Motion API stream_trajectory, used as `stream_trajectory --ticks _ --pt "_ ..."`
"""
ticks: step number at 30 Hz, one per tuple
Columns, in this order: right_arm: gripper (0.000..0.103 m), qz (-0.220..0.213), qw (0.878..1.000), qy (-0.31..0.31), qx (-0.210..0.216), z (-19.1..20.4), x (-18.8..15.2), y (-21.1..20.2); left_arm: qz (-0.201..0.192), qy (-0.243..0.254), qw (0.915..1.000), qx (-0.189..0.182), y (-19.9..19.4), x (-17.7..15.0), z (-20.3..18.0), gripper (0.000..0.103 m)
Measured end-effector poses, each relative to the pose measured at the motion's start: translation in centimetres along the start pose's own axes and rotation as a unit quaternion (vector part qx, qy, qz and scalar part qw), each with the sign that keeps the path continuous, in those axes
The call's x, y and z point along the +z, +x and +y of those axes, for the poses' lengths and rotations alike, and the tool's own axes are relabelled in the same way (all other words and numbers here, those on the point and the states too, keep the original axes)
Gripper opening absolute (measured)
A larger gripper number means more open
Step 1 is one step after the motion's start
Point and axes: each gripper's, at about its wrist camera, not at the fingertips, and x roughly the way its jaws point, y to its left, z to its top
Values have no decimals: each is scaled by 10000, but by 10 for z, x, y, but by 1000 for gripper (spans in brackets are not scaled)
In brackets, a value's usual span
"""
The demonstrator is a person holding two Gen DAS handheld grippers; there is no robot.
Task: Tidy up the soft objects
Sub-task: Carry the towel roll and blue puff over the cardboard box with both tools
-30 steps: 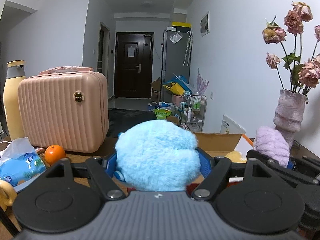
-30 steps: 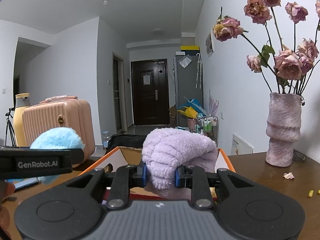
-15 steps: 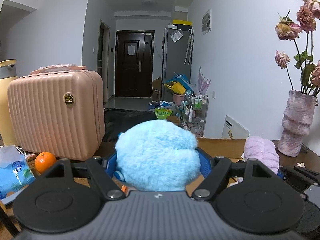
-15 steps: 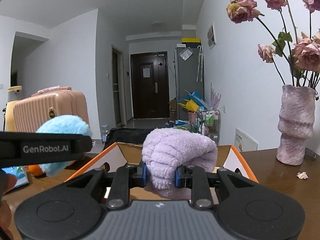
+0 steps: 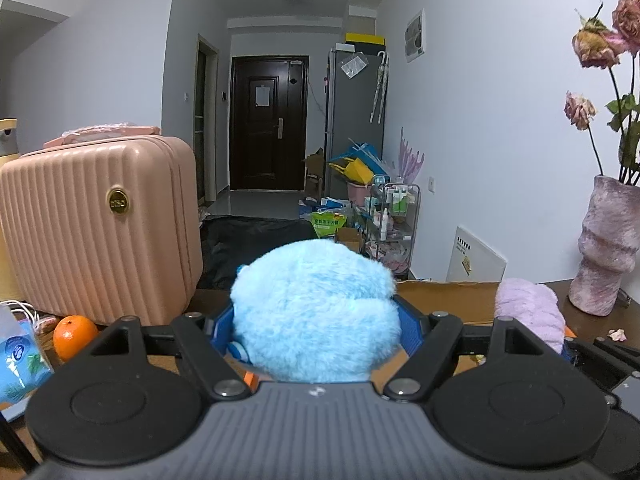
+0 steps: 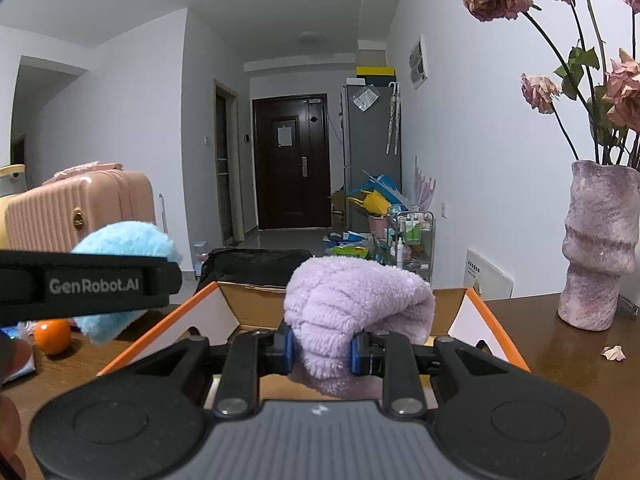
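A: So, what does the left hand-held gripper (image 5: 316, 330) have?

B: It is clamped on a fluffy blue ball (image 5: 316, 312), its blue pads pressing both sides. At two o'clock from the ball lies the cardboard box (image 5: 448, 300).

A: And the right hand-held gripper (image 6: 320, 350)?

B: Squeezed tight on a lilac towel (image 6: 356, 304), which hangs over the open box with orange-edged flaps (image 6: 496, 328).

A: What else is on the table (image 6: 568, 364)?

B: An orange (image 5: 74, 336) at nine o'clock of the blue ball, in front of a pink suitcase (image 5: 100, 232). A vase (image 6: 600, 244) of dried roses stands at three o'clock of the towel, a fallen petal (image 6: 614, 353) near its base.
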Motion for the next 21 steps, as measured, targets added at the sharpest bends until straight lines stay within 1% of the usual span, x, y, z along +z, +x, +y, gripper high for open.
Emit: stream_trajectory --ticks 6,13,21 --pt "24 85 9999 77 -77 -6 -1 12 75 107 9999 1 18 1 -4 77" --pt "24 128 9995 106 -279 -14 1 20 171 239 9996 -41 29 -4 -10 77" --pt "24 183 9991 105 -372 -19 0 27 227 414 9989 -61 44 -8 -16 77"
